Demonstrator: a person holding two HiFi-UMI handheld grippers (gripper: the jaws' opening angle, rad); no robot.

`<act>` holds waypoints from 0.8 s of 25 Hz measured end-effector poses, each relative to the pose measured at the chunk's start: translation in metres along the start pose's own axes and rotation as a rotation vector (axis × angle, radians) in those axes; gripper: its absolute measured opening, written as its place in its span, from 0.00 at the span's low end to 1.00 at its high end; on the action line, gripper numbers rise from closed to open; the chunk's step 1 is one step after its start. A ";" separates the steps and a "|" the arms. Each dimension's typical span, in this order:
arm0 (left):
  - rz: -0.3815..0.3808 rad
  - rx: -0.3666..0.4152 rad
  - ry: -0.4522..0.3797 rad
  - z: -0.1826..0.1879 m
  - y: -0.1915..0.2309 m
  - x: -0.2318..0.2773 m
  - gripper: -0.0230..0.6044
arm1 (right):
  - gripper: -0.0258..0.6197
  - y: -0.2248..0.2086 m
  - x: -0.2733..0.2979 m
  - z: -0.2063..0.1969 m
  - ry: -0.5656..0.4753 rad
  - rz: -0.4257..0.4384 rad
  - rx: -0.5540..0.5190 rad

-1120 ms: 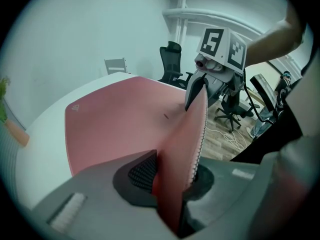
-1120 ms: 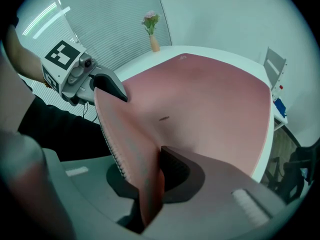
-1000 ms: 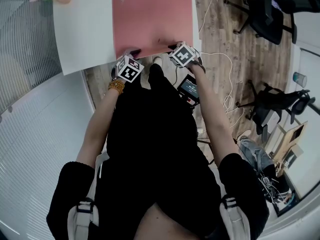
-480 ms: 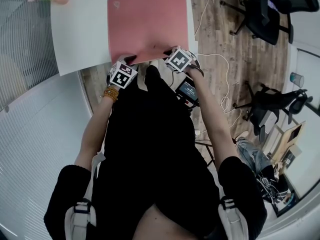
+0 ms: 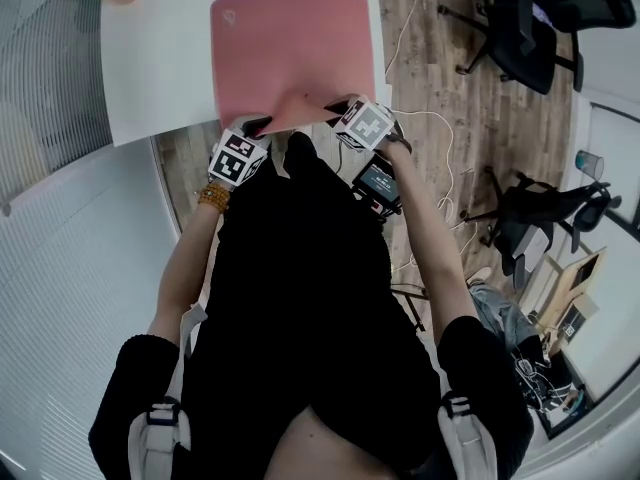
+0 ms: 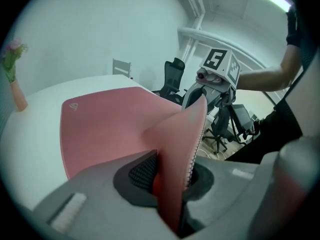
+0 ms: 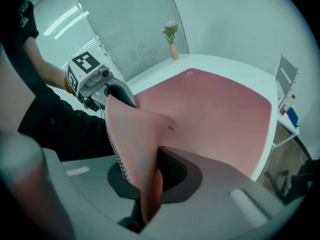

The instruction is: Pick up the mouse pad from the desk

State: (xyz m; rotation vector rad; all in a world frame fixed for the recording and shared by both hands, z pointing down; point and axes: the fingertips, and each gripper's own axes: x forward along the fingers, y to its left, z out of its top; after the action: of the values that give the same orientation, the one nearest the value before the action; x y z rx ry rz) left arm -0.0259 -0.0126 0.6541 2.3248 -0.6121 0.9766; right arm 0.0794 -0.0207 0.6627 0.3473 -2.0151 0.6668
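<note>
Mouse pad [image 5: 290, 43] is pinched by its near edge in my left claw [image 6: 172, 171] and my right claw [image 7: 145, 181], whose jaws have just been closing on it, so it lifts evenly, far half lying on the desk [image 5: 160, 68].

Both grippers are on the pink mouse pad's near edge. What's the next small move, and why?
Probably lift both together. The left gripper and the right gripper, whose jaws have just been closing, each pinch the mouse pad's raised near edge, while its far part lies on the desk.
</note>
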 end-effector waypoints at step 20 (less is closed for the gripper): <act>0.042 -0.008 -0.119 0.071 -0.024 -0.071 0.09 | 0.11 0.030 -0.078 0.039 -0.134 0.060 0.036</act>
State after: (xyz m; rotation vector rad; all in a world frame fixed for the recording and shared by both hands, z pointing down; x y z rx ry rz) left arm -0.0213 -0.0257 0.5514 2.3846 -0.7134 0.8576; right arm 0.0769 -0.0215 0.5703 0.3620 -2.1500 0.7347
